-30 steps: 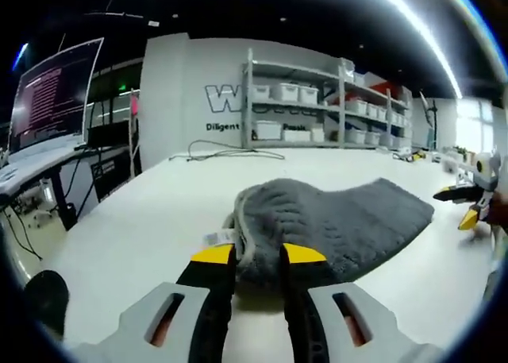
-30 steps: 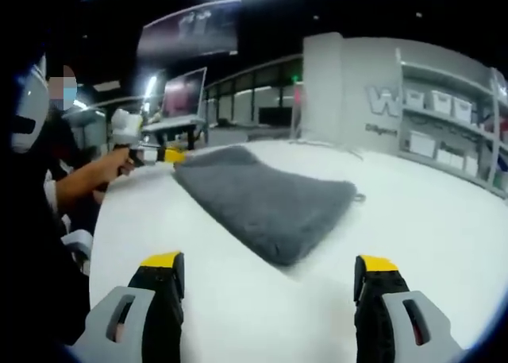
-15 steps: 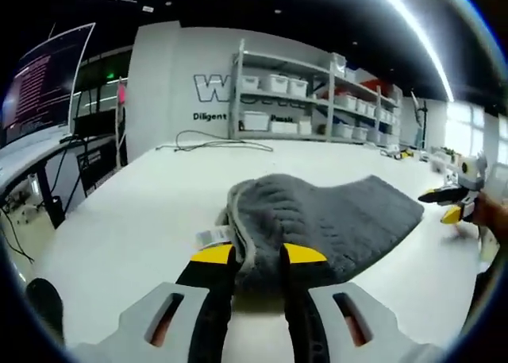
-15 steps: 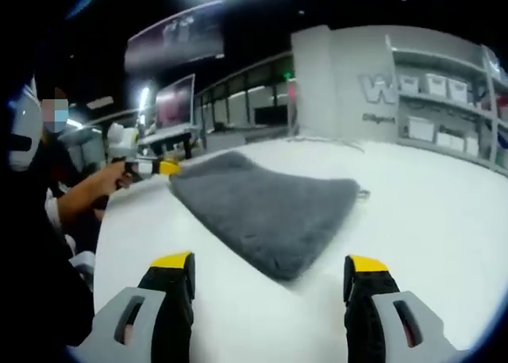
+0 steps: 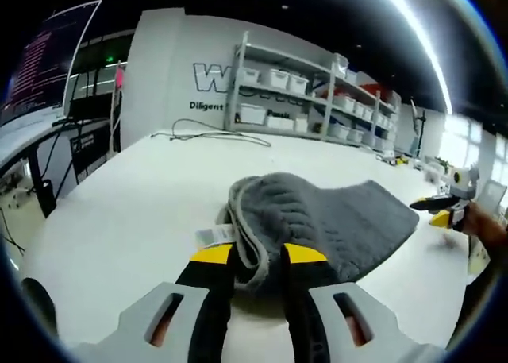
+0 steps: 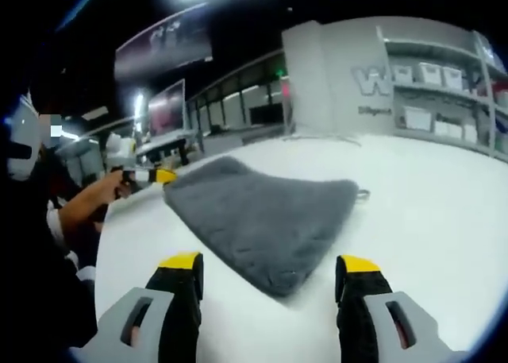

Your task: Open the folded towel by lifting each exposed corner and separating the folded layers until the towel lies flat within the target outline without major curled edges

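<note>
The left gripper (image 5: 258, 254) is clamped on the near corner of the gray towel (image 5: 333, 220), its yellow-tipped jaws pressed close together with the bunched edge of the cloth standing up between them. A small white label (image 5: 216, 235) sticks out of the towel just to the left of those jaws. From the pinched corner the towel spreads forward and to the right across the white table (image 5: 119, 220), raised and rumpled near the jaws and lying lower farther off. Past its far right corner the right gripper (image 5: 443, 212) comes into the left gripper view, held in a hand (image 5: 484, 229). In the right gripper view the right gripper (image 6: 270, 261) stands with its jaws wide apart and nothing between them, just above the table (image 6: 429, 220), and the nearest corner of the towel (image 6: 262, 216) lies directly ahead between the two tips but apart from them. The towel is still folded, a thick gray pad with a small loop at its right corner. At its far left corner the left gripper (image 6: 155, 175) grips the edge, held by a hand (image 6: 107, 187). Shelves (image 5: 309, 101) with white bins stand against the far wall beyond the table.
</note>
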`<state>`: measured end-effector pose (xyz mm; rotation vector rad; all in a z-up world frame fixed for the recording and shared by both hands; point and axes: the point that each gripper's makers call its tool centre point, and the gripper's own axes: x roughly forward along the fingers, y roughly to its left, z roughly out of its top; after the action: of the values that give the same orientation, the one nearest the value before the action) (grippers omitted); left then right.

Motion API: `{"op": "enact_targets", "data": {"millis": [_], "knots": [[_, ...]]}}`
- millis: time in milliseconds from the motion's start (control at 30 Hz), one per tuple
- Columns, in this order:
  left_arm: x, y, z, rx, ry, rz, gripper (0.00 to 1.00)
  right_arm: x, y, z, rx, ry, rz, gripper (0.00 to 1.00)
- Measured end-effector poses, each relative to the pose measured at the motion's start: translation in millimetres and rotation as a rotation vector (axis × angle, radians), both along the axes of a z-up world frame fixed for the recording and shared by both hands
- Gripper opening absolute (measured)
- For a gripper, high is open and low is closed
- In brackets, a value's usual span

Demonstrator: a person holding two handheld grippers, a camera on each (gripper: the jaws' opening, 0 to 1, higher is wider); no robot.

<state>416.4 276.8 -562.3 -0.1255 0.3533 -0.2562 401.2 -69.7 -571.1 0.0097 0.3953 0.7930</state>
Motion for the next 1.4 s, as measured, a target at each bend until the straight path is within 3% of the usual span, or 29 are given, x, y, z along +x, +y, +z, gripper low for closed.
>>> {"op": "enact_targets", "data": {"millis": [267, 433, 567, 700, 867, 1100, 1333, 1400], "knots": [[3.7, -8.3, -1.2, -0.081, 0.024, -0.037, 0.24, 8.6, -1.4, -0.4, 0.07, 0.057, -0.042, 0.55], [3.9, -11.3, -9.1, -0.065, 0.051, -0.054, 0.24, 13.2, 0.0, -3.7, 0.072, 0.066, -0.053, 0.56], [3.3, -10.1, -10.2, -0.06, 0.054, -0.051, 0.23, 15.3, 0.3, -12.2, 0.074, 0.107, -0.069, 0.54], [2.8, -8.2, -12.3, -0.064, 0.064, -0.048, 0.18, 15.6, 3.3, -13.6, 0.067, 0.101, -0.054, 0.53], [1.6, -7.2, -15.9, -0.069, 0.085, -0.047, 0.13, 15.3, 6.2, -14.6, 0.076, 0.108, -0.047, 0.37], [-1.5, -4.6, -19.5, -0.088, 0.102, -0.04, 0.08, 17.1, 5.2, -16.5, 0.085, 0.117, -0.057, 0.32], [-2.5, 1.4, -19.8, -0.085, 0.075, -0.004, 0.05, 18.6, 3.9, -17.1, 0.091, 0.122, -0.072, 0.23], [-3.6, 2.8, -19.6, -0.111, 0.073, 0.009, 0.05, 18.8, 2.8, -16.9, 0.091, 0.125, -0.077, 0.21]]}}
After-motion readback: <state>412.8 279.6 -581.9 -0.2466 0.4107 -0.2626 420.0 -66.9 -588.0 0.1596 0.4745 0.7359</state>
